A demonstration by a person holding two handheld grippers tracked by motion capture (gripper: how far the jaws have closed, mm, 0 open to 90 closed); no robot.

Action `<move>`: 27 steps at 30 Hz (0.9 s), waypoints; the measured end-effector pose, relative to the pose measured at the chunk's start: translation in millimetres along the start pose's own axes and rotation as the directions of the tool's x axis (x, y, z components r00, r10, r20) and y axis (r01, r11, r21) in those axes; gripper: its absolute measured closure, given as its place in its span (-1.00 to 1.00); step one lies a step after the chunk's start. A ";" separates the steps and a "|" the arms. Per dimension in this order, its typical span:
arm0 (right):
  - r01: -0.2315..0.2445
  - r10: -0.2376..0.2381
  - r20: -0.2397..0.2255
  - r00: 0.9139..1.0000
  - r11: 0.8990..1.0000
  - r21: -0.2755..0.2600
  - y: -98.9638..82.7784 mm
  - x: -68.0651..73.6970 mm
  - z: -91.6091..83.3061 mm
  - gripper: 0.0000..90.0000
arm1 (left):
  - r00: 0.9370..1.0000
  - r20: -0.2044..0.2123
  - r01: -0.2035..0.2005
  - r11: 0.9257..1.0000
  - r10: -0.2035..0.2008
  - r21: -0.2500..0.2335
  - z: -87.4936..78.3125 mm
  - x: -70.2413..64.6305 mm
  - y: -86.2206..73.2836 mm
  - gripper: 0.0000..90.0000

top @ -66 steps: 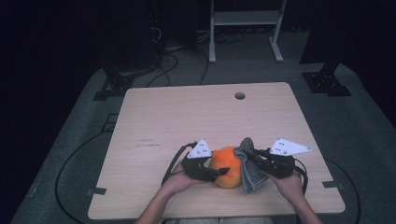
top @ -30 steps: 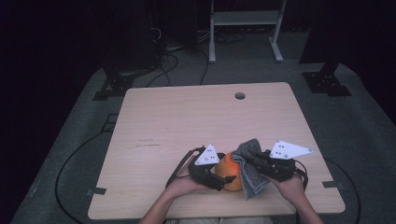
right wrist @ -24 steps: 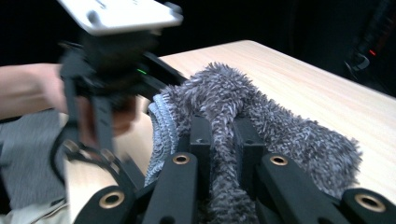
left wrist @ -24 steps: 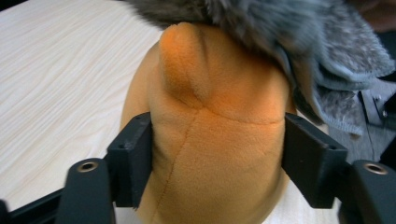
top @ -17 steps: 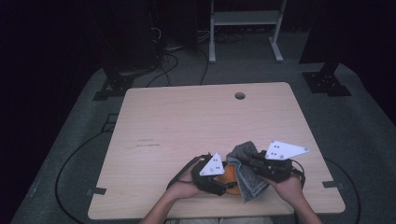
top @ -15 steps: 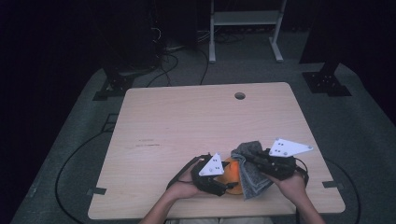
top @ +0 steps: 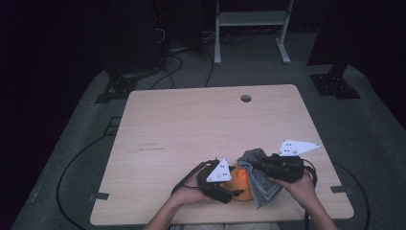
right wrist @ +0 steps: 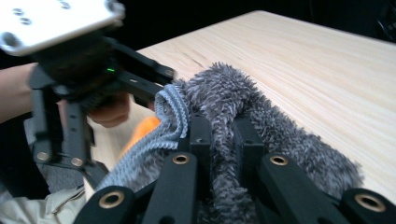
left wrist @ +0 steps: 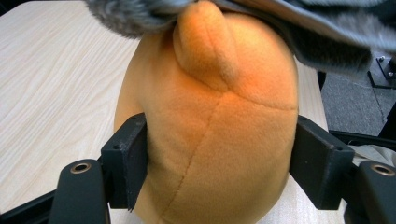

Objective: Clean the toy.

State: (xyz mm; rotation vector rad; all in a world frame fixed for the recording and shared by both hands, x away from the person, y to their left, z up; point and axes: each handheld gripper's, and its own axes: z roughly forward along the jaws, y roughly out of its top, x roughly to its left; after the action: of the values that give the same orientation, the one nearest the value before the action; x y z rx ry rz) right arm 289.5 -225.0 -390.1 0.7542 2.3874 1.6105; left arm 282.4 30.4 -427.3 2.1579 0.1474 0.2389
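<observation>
A person sat at the six o'clock edge of a pale wooden desk (top: 191, 124), holding a gripper in each hand. An orange plush toy (top: 241, 181) rested on the desk near the five o'clock corner, partly draped by a fuzzy grey cloth (top: 258, 179).

The left gripper (top: 229, 188) came in from the toy's nine o'clock side. In the left gripper view its fingers (left wrist: 125, 163) pressed against both flanks of the plush toy (left wrist: 210, 140), grasping it; they had just been adjusting, loosening slightly around it. The cloth (left wrist: 303, 32) hung over the toy's top at twelve o'clock.

The right gripper (top: 261, 165) sat at the toy's three o'clock, its fingers (right wrist: 201, 140) clenched tight on a fold of the cloth (right wrist: 243, 107).

The step in hand seemed to be pulling the cloth off, or wrapping it around, the steadied toy; which one could not be told. The next move likely called for a firm left hold while the right drew the cloth.
</observation>
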 end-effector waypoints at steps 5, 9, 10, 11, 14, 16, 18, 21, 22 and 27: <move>-0.068 0.068 0.016 0.998 0.998 0.013 -12.8 -15.0 -7.6 0.79 | 1.000 0.006 -0.006 1.000 0.006 0.002 -0.8 0.3 -1.8 -0.41; -0.067 0.065 0.083 0.994 0.997 0.024 -20.6 -21.5 -14.8 0.79 | 1.000 0.007 0.021 1.000 -0.021 0.011 1.6 1.3 -1.3 -0.53; -0.076 0.075 0.082 0.994 0.997 0.015 -21.4 -21.9 -15.5 0.79 | 1.000 0.005 0.017 1.000 -0.017 0.014 2.6 0.7 -0.6 -0.54; -0.084 0.084 0.070 0.994 0.996 0.004 -21.3 -20.6 -16.4 0.79 | 1.000 0.003 0.009 1.000 -0.009 0.019 3.6 -0.6 -0.1 -0.56; -0.074 0.074 -0.008 0.997 0.996 -0.050 -15.8 -11.1 -15.3 0.79 | 1.000 -0.006 0.007 1.000 -0.006 0.024 2.3 1.1 -0.8 -0.56; -0.036 0.036 -0.004 0.999 0.998 -0.043 -12.8 -5.9 -12.6 0.79 | 1.000 -0.020 -0.011 1.000 0.011 0.013 -1.5 2.6 -2.5 -0.39; -0.043 0.043 0.004 0.999 0.998 -0.039 -14.7 -9.4 -11.9 0.79 | 0.999 -0.042 -0.009 1.000 0.009 0.014 -5.1 4.4 -3.0 -0.20; -0.089 0.089 0.020 0.996 0.995 -0.034 -22.5 -20.9 -13.8 0.79 | 0.999 -0.032 0.039 0.999 -0.039 0.007 -6.4 10.1 -5.3 -0.18; -0.103 0.104 0.028 0.994 0.994 -0.031 -26.4 -26.1 -14.9 0.79 | 0.998 -0.026 0.059 0.998 -0.059 0.007 -6.6 12.6 -6.1 -0.18; -0.186 0.188 0.057 0.980 0.981 -0.047 -42.0 -41.6 -24.1 0.79 | 0.995 -0.019 0.099 0.995 -0.099 0.003 -8.7 17.2 -8.9 -0.20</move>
State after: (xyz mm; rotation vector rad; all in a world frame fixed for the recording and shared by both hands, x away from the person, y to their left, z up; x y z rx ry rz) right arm 302.3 -277.5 -424.1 1.0324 2.2925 1.6724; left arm 297.0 45.7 -427.9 2.1459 0.2655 0.2015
